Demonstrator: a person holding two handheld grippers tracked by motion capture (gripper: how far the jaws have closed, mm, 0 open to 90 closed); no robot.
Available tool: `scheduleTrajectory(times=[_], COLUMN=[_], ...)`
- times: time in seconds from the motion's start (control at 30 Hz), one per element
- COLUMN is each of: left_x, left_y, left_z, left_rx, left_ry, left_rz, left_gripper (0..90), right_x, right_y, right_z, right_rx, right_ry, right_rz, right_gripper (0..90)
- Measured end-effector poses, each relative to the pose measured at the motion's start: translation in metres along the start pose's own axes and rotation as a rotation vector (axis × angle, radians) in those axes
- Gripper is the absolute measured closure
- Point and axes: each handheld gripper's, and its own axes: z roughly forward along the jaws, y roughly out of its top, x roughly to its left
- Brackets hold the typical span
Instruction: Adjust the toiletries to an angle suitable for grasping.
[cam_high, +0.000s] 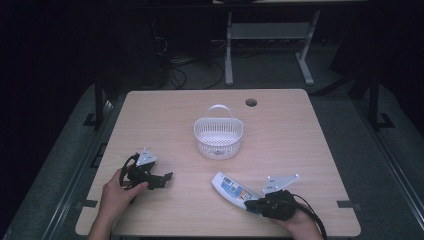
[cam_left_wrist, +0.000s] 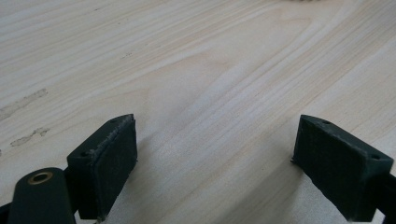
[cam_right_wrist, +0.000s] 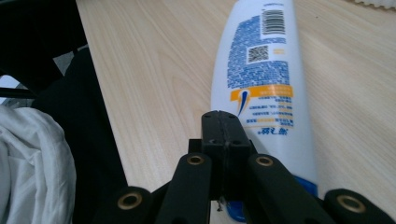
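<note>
With my right claw (cam_right_wrist: 223, 122) clenched empty beside the white plastic bottle (cam_high: 234, 189) and my left claw (cam_left_wrist: 215, 161) released, I judge pickup pending: reopen, straddle the bottle near the white slotted basket (cam_high: 218, 135).

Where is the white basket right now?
In the high view the white basket stands mid-table, beyond both grippers, with the lying bottle nearer the person's right.

The table (cam_high: 280, 145) is evenly lit amid dark surroundings, shadows soft; the high view is slightly grainy.
</note>
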Motion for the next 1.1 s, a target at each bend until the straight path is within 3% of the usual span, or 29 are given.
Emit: scheduleTrajectory(times=[0.27, 0.37, 0.87, 1.1], left_x=[0.000, 0.000, 0.000, 0.000], left_y=[0.000, 0.000, 0.000, 0.000], left_z=[0.000, 0.000, 0.000, 0.000], left_rx=[-0.001, 0.000, 0.000, -0.001], left_ry=[0.000, 0.000, 0.000, 0.000], left_rz=[0.000, -0.001, -0.001, -0.001], left_gripper=[13.0, 13.0, 13.0, 13.0], right_x=[-0.006, -0.011, -0.027, -0.042], right_y=[-0.002, -0.005, -0.004, 0.002], right_z=[-0.002, -0.001, -0.007, -0.006], right_rx=[0.010, 0.038, 0.022, 0.036], right_ry=[-0.029, -0.061, -0.106, -0.144], right_rz=[0.005, 0.006, 0.039, 0.054], right_gripper=[89.8, 89.8, 89.8, 89.8])
